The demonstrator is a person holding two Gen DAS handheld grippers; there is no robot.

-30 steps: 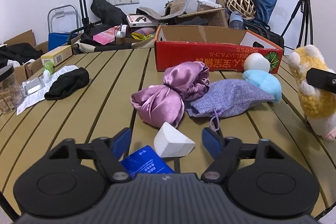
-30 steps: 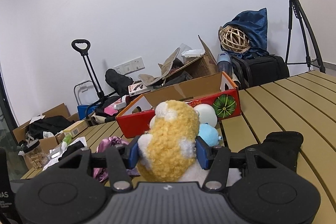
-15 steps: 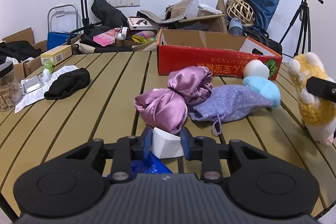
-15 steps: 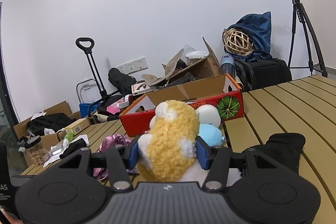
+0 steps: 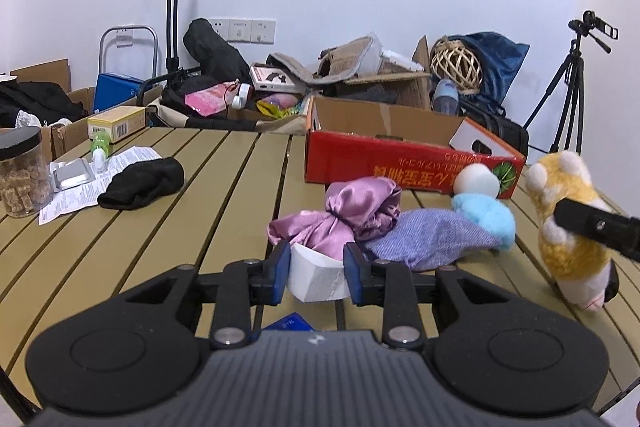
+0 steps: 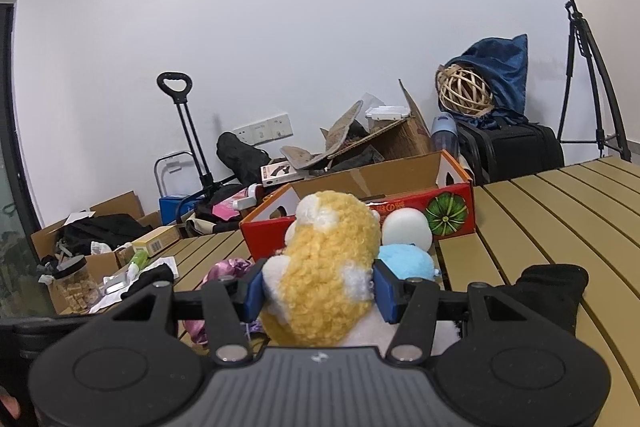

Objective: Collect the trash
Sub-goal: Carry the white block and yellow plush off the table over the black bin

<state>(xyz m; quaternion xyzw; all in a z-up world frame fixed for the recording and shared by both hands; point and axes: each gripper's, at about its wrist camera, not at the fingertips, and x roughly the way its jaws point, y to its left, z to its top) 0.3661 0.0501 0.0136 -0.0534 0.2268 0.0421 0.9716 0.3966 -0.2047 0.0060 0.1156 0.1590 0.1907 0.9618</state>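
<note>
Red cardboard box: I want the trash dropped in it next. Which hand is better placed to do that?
Left. Its tongs are shut on the white foam wedge, with the red cardboard box straight ahead. The right tongs clamp the yellow plush toy.

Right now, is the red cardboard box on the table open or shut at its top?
Open. The red cardboard box has no lid over it: its brown inner walls show above the red side. What lies inside cannot be seen.

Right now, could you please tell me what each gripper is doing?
Left gripper: shut on the white block.
Right gripper: shut on the yellow plush.
</note>
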